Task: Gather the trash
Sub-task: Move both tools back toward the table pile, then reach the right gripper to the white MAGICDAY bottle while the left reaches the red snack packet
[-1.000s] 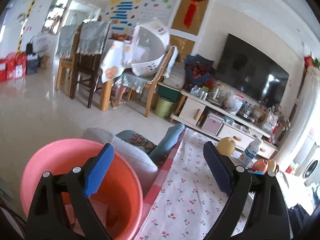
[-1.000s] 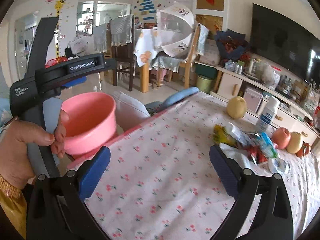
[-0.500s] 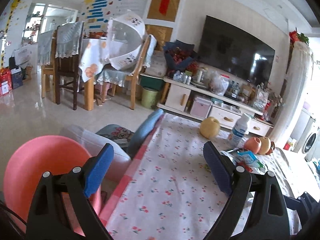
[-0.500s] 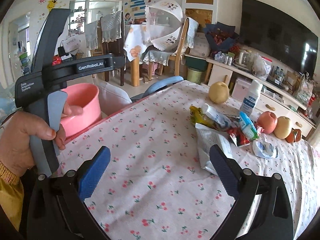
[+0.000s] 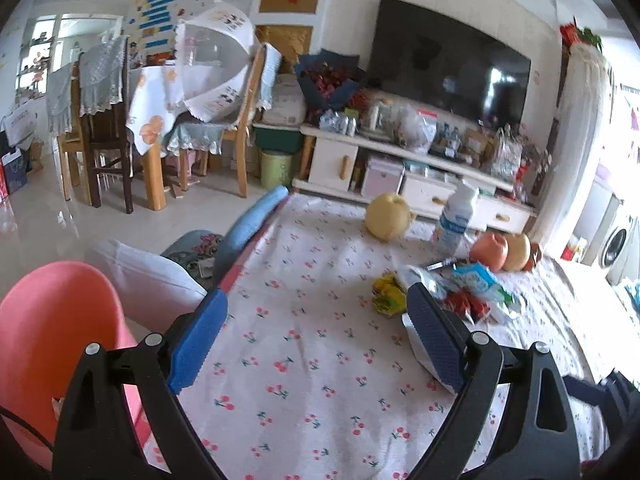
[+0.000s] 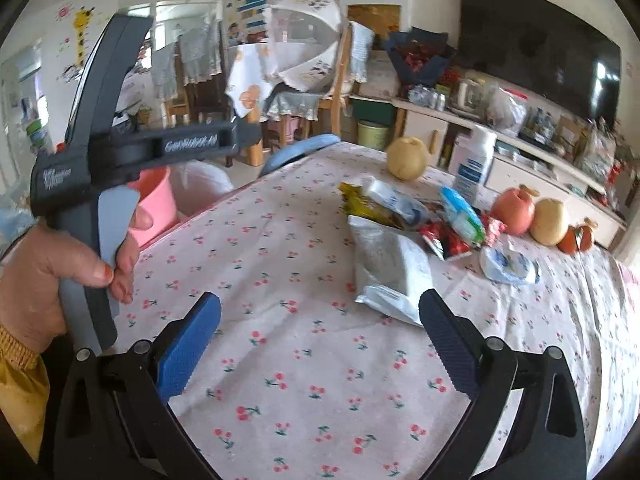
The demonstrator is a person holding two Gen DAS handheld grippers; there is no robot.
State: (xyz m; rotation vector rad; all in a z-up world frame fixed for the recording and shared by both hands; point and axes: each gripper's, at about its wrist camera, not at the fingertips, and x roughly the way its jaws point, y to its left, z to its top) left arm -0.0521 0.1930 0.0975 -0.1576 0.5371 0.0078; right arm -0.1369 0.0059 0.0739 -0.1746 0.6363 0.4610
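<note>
Both wrist views low over table (image 5: 304, 360), facing TV wall; share wrapper pile (image 6: 404, 220), pink bucket (image 5: 52, 340).

Tabletop (image 6: 304, 264) cloth: pale pink-white w/ small red cherry print, green stems. Fingers (image 6: 188, 348) of both grippers: blue textured pads on black frames. Bucket (image 5: 52, 340) beside tabletop: solid salmon pink. Trash pile: silver-grey foil pouch (image 6: 390, 268), yellow wrapper (image 6: 356, 202), red wrappers (image 6: 444, 240), light-blue & white packet (image 6: 460, 210), white crumpled bit w/ blue print (image 6: 506, 266). Bottle (image 6: 472, 164): white w/ blue label. Fruit: pale yellow pear (image 6: 408, 158), orange-pink apple (image 6: 514, 208), yellow apple (image 6: 552, 222). Left hand (image 6: 48, 280) sleeve cuff: mustard yellow; handle grey & black.
</note>
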